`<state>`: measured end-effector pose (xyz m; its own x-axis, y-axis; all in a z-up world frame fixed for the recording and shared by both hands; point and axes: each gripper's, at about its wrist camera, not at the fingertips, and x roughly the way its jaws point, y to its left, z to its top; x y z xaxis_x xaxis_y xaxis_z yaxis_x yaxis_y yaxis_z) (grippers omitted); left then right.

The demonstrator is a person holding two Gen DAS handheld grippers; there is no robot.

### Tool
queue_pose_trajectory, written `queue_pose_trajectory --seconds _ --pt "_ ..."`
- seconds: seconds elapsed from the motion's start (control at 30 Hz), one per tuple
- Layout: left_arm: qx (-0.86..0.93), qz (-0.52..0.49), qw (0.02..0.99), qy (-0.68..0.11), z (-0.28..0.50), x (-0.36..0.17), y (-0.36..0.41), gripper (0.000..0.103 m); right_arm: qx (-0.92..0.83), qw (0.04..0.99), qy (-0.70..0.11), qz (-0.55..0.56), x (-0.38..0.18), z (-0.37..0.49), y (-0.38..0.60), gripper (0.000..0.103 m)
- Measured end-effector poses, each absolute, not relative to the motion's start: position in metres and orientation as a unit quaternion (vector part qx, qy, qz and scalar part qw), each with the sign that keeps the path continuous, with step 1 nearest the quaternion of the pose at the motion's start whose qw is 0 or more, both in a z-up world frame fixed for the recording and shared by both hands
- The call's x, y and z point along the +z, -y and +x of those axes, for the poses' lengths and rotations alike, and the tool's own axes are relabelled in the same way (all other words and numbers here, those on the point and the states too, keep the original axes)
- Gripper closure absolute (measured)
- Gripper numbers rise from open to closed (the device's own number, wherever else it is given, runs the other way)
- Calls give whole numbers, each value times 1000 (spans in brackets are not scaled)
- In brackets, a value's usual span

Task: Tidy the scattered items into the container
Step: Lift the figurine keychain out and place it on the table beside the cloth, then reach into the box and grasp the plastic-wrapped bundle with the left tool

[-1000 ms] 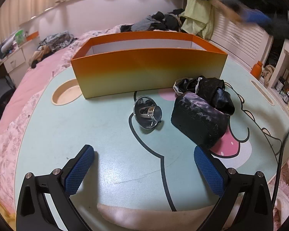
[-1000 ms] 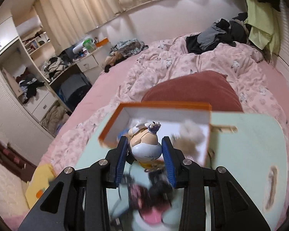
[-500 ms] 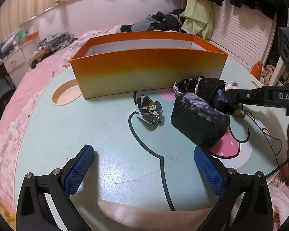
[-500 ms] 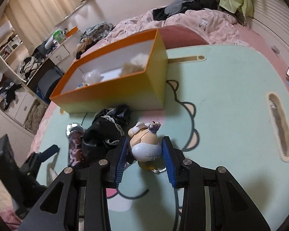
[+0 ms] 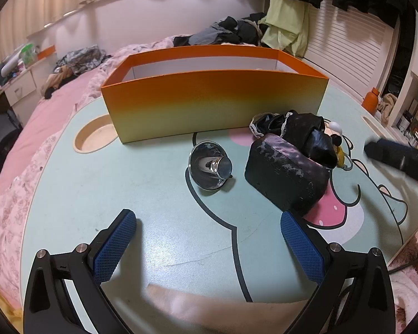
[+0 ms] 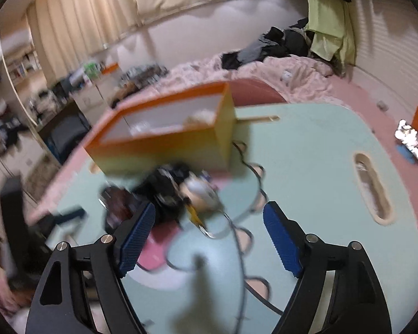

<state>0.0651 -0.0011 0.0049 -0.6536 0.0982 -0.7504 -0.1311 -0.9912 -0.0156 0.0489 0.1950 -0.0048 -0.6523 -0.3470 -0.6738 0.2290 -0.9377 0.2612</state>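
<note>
The mint bench point(image 5: 158, 194) is carrying one orange box point(image 5: 214, 103), open-topped and standing toward the far edge. Four loose things are waiting in front of it. One dark, scuffed block point(image 5: 287, 178) is probably stiff and best gripped across its short sides. One black cloth bundle point(image 5: 306, 132), touching it, is soft; pinch a fold. One shiny metal funnel point(image 5: 210, 167), lying on its side, is slippery, so take its rim. One small round figurine point(image 6: 199, 192), blurred, is lying just beyond the right gripper point(image 6: 209, 236), whose jaws are opening with nothing between them. The left gripper point(image 5: 206, 247) is hovering wide open, empty.
</note>
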Motion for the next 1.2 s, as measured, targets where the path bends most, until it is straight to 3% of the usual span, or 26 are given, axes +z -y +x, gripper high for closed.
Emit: queue_pose_trajectory --seconds 0.17,0.33,0.5,0.6,0.7,0.77,0.87,0.93,0.97,1.1,1.2 --pt "905 -419 71 -24 60 8 -3 0 -898 138 26 416 -23 51 -185 23" --pt "929 -365 53 -35 63 37 5 0 -901 108 -18 419 -32 53 -180 23" --pt "940 -338 51 -7 40 77 34 0 -901 114 -22 418 -35 53 -177 14" --pt "942 -331 36 -32 20 97 41 1 -899 117 -20 421 -36 51 -178 11" --pt "939 -337 40 -59 -8 112 40 14 -899 119 -21 420 -36 53 -177 9" --pt "926 -369 75 -37 -33 119 44 23 -900 119 -21 419 -35 55 -176 9" --pt "892 -439 109 -5 -79 114 41 46 -900 120 -21 419 -35 56 -177 8" --pt "875 -476 89 -21 -108 100 33 74 -900 121 -21 418 -35 56 -176 8" --pt "869 -487 81 -30 -114 92 28 79 -900 121 -21 417 -35 57 -176 8" --pt "855 -513 61 -54 -139 69 11 80 -901 123 -21 416 -35 58 -176 8" --pt "847 -526 41 -63 -153 57 6 63 -901 124 -21 415 -34 59 -176 8"
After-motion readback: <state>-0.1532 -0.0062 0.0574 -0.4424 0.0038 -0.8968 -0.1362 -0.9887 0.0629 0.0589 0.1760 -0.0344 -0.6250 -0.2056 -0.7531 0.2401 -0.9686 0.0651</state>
